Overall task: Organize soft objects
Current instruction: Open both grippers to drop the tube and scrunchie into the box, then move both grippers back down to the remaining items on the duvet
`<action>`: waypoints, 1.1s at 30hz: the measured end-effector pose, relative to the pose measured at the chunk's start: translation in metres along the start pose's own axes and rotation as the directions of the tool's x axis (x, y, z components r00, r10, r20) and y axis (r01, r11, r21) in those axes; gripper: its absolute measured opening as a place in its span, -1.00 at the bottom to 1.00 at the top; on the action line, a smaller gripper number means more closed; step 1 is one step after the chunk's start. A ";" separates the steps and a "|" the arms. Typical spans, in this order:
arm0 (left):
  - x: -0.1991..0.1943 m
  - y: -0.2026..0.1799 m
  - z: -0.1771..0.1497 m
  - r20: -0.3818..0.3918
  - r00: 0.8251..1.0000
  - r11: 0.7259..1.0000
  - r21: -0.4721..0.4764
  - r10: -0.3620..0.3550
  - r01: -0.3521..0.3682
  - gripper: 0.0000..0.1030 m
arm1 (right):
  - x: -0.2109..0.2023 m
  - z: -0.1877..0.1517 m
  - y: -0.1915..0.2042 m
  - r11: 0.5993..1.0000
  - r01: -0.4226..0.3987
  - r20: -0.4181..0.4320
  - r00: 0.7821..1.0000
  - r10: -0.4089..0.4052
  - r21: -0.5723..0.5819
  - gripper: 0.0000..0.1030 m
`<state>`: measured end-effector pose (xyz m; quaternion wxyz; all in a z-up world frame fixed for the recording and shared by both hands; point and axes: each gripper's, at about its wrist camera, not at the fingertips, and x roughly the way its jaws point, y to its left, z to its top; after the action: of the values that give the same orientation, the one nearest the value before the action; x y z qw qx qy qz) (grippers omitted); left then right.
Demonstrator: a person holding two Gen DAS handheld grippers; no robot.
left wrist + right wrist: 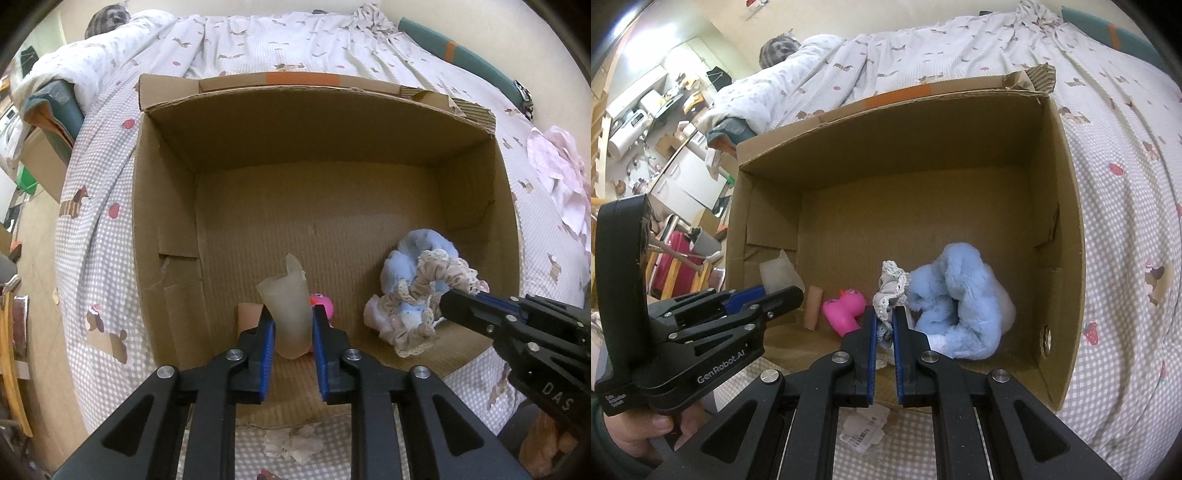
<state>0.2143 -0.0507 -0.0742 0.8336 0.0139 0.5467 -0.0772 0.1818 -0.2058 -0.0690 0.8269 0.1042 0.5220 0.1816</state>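
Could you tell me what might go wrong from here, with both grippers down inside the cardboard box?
1. The left gripper has only a loose hold on the translucent floppy piece; it may slip onto the pink toy.
2. The right gripper pinches the lace scrunchie, which touches the blue plush; releasing there could tangle them.
3. The grippers sit close together and could collide.

A bed (pixel 110 206) in checked bedding carries 1 cardboard box (pixel 166 206) and, apparently, crumpled paper (pixel 293 445).
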 end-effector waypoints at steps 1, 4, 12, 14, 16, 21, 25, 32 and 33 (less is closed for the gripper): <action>0.000 0.000 0.000 0.001 1.000 1.000 0.001 -0.001 0.001 -0.64 | 0.001 0.000 0.000 1.000 0.000 -0.002 1.000 0.000 -0.001 -0.81; -0.003 -0.002 0.000 0.008 1.000 1.000 0.005 0.003 -0.003 -0.33 | 0.002 -0.001 0.000 1.000 0.000 -0.006 1.000 0.000 0.001 -0.81; -0.009 0.000 0.002 0.036 0.999 1.000 -0.001 0.016 -0.016 0.29 | 0.003 0.001 -0.005 1.000 0.001 -0.002 1.000 -0.001 0.029 -0.80; -0.010 -0.001 0.002 0.037 0.999 1.000 0.001 0.020 -0.020 0.29 | 0.003 0.001 -0.006 0.999 0.001 -0.003 1.000 -0.001 0.035 -0.80; -0.011 -0.001 0.002 0.040 0.999 1.000 0.003 0.017 -0.017 0.29 | 0.004 0.001 -0.007 0.999 0.001 -0.004 1.000 -0.001 0.039 -0.80; -0.012 -0.001 0.002 0.042 0.999 1.000 -0.008 0.007 -0.006 0.29 | 0.001 0.002 -0.010 0.998 0.023 0.013 1.000 -0.024 0.056 0.14; -0.012 0.002 0.002 0.039 0.999 1.000 -0.019 0.005 -0.004 0.29 | -0.007 0.003 -0.016 0.996 0.042 0.053 0.998 -0.046 0.082 0.48; -0.018 0.004 0.001 0.060 0.998 1.000 -0.030 -0.004 0.006 0.29 | -0.013 0.004 -0.017 0.992 0.091 0.075 0.992 -0.098 0.084 0.59; -0.021 0.005 0.000 0.068 0.998 0.999 -0.032 -0.001 0.003 0.29 | -0.015 0.004 -0.014 0.993 0.093 0.088 0.991 -0.099 0.069 0.60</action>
<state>0.2066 -0.0438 -0.0558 0.8517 -0.0028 0.5193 -0.0697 0.1821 -0.2248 -0.0597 0.8538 0.1137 0.4937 0.1196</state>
